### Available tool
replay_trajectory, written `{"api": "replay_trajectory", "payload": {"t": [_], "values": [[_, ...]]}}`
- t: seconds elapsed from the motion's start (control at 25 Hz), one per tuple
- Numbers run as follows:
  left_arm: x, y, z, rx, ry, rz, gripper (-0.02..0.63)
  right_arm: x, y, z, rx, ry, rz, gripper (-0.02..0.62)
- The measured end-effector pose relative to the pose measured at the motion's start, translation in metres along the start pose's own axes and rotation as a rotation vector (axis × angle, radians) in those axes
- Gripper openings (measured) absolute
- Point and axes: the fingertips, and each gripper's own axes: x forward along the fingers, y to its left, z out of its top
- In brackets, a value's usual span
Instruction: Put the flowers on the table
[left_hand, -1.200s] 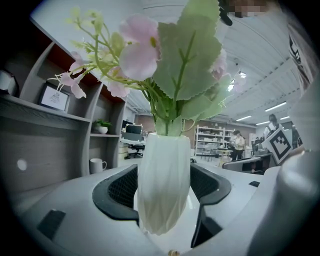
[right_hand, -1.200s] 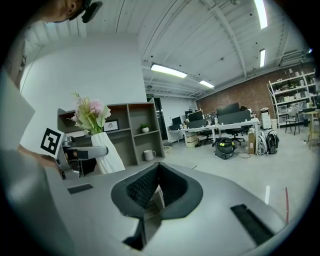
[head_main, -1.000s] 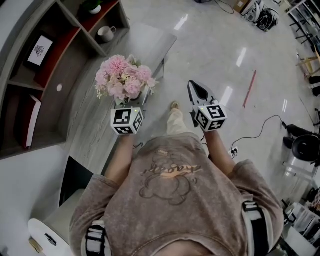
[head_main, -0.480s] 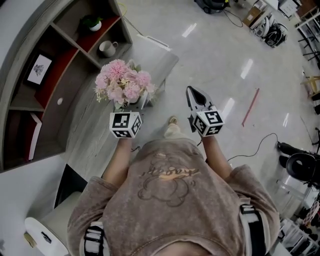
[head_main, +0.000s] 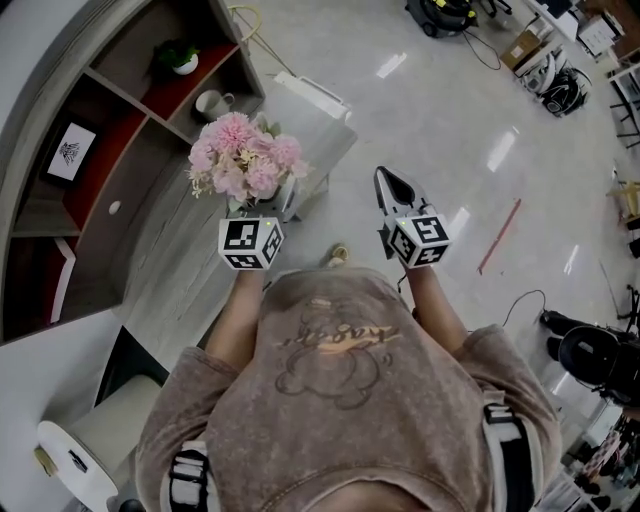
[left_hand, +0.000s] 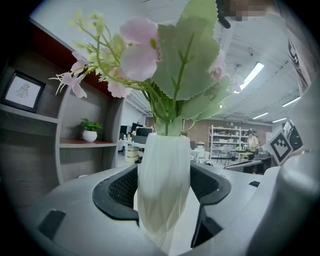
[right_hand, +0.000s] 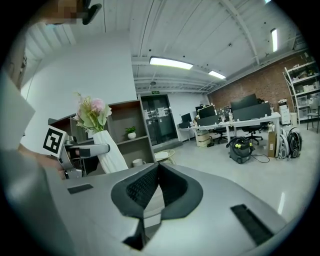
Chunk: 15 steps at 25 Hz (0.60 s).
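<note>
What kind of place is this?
Probably an open office or workshop: long desks with monitors, office chairs, a vacuum on a shiny floor.

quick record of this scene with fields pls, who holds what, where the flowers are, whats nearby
left gripper: shut on the white vase, one jaw on each side
right gripper: shut, nothing between the jaws
flowers: pink, upright in the vase, over the table in the head view
table: grey wood grain, beside the shelf unit
on the shelves: cup, small potted plant
vase set down: cannot tell
</note>
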Motion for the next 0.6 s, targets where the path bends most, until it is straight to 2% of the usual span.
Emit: {"api": "replay_trajectory", "payload": {"t": [0.32, 0.6], "values": [[0.032, 0.019, 0.001, 0.022, -0.004, -0.018, 0.333, 0.038, -0.007, 0.005, -0.001, 0.003, 0.014, -0.003], [0.070, 0.041, -0.005, 0.048, 0.011, -0.070, 0.333, 0.058, -0.018, 0.008, 0.013, 0.001, -0.036, -0.003]]}}
